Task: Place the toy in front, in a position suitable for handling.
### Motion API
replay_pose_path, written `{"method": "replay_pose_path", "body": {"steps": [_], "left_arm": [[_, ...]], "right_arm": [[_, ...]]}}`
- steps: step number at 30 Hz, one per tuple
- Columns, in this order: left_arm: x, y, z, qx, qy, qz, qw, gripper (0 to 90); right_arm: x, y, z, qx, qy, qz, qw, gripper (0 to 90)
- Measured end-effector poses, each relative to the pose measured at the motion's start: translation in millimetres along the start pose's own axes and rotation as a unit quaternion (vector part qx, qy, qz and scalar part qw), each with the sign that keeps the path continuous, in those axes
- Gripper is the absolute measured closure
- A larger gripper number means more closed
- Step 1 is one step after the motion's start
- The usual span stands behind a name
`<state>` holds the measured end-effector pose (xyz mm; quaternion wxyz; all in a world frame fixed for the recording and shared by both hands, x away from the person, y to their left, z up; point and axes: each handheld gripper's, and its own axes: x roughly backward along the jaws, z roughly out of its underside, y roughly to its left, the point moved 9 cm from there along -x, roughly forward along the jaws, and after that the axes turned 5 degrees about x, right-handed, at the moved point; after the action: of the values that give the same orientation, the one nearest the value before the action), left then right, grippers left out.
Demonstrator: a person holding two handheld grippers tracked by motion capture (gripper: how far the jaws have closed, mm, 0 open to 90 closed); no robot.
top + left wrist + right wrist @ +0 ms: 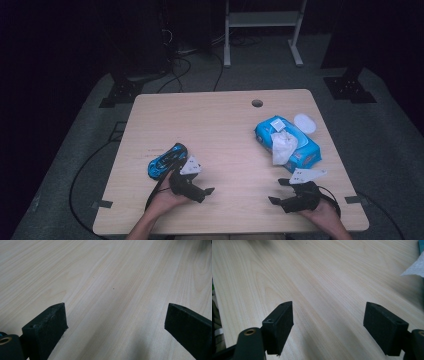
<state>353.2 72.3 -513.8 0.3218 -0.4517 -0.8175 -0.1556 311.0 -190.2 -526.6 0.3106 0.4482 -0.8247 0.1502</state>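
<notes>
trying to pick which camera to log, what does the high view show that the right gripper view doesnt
High view alone: the whole table with its cable hole, the blue wipes pack, a white round lid, a blue and black item by the left claw, and the floor.
Right gripper view alone: a close look at the right claw, jaws apart with bare wood between.
Both: the wood tabletop, the white wipe, and the right claw.
</notes>
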Motion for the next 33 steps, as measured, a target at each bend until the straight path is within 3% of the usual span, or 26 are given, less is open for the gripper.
{"method": "replay_pose_path", "body": {"steps": [11,23,33], "left_arm": [[13.2,9.7,-5.8,-0.005,-0.01,-0.014,0.9998,3.7],[36.5,40.0,-11.3,-0.014,-0.01,-0.04,0.999,3.8],[48.8,65.4,-13.3,0.004,-0.012,-0.05,0.9987,3.7]], "right_arm": [[0.9,-0.9,-1.2,-0.007,-0.006,0.001,1.0,22.3],[1.8,0.5,-5.2,-0.005,-0.009,0.001,0.9999,21.6],[2.1,2.2,-6.9,-0.004,-0.01,-0.001,0.9999,21.3]]}}
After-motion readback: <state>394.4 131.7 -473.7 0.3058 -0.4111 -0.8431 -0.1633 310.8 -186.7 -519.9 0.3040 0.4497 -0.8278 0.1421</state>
